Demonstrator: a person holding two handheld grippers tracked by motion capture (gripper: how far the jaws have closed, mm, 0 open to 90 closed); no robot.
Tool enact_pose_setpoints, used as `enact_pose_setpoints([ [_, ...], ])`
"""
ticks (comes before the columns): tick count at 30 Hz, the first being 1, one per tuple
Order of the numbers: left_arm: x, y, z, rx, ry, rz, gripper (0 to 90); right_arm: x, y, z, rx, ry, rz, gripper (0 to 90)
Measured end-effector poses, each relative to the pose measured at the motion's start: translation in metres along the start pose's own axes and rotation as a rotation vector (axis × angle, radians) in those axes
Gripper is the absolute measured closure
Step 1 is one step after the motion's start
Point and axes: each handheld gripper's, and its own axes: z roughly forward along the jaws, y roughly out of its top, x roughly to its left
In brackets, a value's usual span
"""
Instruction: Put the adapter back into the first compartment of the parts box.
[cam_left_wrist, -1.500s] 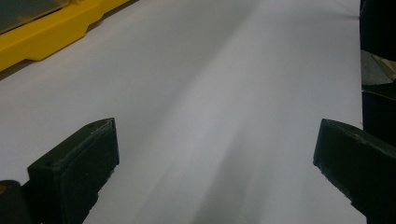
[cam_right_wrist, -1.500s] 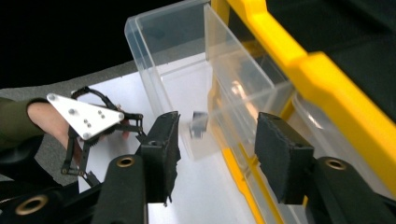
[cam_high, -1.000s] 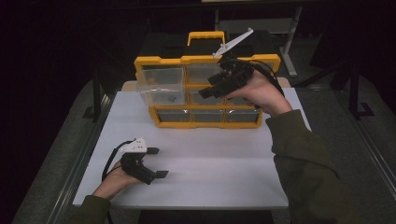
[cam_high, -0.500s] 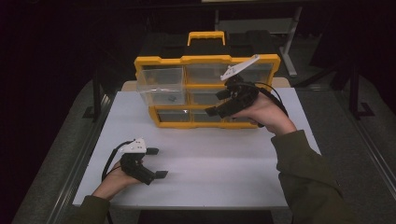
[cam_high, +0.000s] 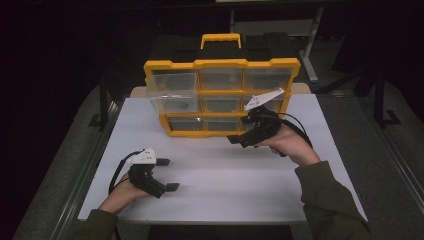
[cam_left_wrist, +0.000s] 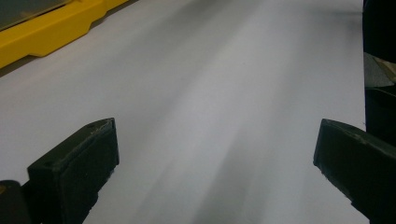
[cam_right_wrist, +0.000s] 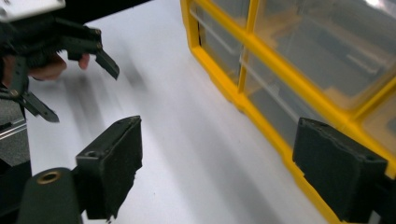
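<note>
The right gripper (cam_high: 239, 140) is being held low, just in front of the bottom row of the yellow-framed plastic organiser case with clear drawers (cam_high: 220, 95). Its jaws have just been opening and are standing wide apart with nothing between them; in the right gripper view the far jaw is being shown in front of the case's yellow lower rail (cam_right_wrist: 261, 126), though contact cannot be told. The gripper is probably being lined up there so that a bottom drawer can be caught.

The left gripper (cam_high: 167, 175) is being rested on the white tabletop (cam_high: 240, 190) well short of the case, with its jaws spread wide and empty. It is seemingly being parked there, out of the other hand's way.

The case is being kept upright at the far middle of the table, its yellow carrying handle (cam_high: 220, 39) on top and its drawer fronts turned toward the person, so that every compartment is being offered for reach. One clear drawer at the upper left (cam_high: 172, 92) is being left pulled out from the frame.
</note>
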Motion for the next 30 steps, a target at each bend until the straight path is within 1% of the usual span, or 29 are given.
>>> enact_pose_setpoints([
  [4, 0.001, 0.000, 0.000, -0.001, -0.001, -0.001, 0.0, 0.003, -0.018, 0.008, 0.002, -0.027, -0.007, 10.8],
  [7, 0.001, -0.001, 0.000, 0.000, -0.003, -0.002, 0.0, 0.005, -0.029, 0.013, 0.002, -0.040, 0.003, 7.2],
  [8, 0.001, -0.001, 0.000, 0.000, -0.002, -0.001, 0.0, 0.005, -0.033, 0.014, 0.002, -0.043, 0.014, 6.3],
  [11, 0.001, -0.001, 0.000, -0.001, -0.001, 0.000, 0.0, 0.005, -0.045, 0.018, -0.002, -0.048, 0.028, 3.7],
  [13, 0.001, -0.001, 0.000, -0.001, -0.001, 0.000, 0.0, 0.005, -0.053, 0.019, -0.002, -0.043, 0.036, 2.9],
  [15, 0.001, -0.001, 0.000, 0.001, -0.001, 0.000, 0.0, 0.006, -0.062, 0.020, -0.012, -0.044, 0.041, 0.5],
  [17, 0.000, -0.001, 0.000, 0.001, -0.002, 0.000, 0.0, 0.006, -0.071, 0.020, -0.021, -0.052, 0.056, 0.0],
  [21, 0.000, -0.002, 0.000, -0.001, -0.005, 0.003, 0.0, 0.005, -0.087, 0.020, -0.005, -0.060, 0.086, 0.0],
  [24, 0.000, -0.001, 0.000, -0.003, -0.005, 0.002, 0.0, 0.004, -0.098, 0.020, -0.001, -0.075, 0.088, 0.0],
  [27, 0.000, -0.002, -0.001, -0.004, -0.005, 0.004, 0.0, 0.003, -0.107, 0.018, -0.011, -0.074, 0.101, 0.0],
  [30, 0.000, -0.002, 0.000, -0.003, -0.004, 0.004, 0.0, 0.003, -0.115, 0.017, -0.009, -0.082, 0.098, 0.0],
])
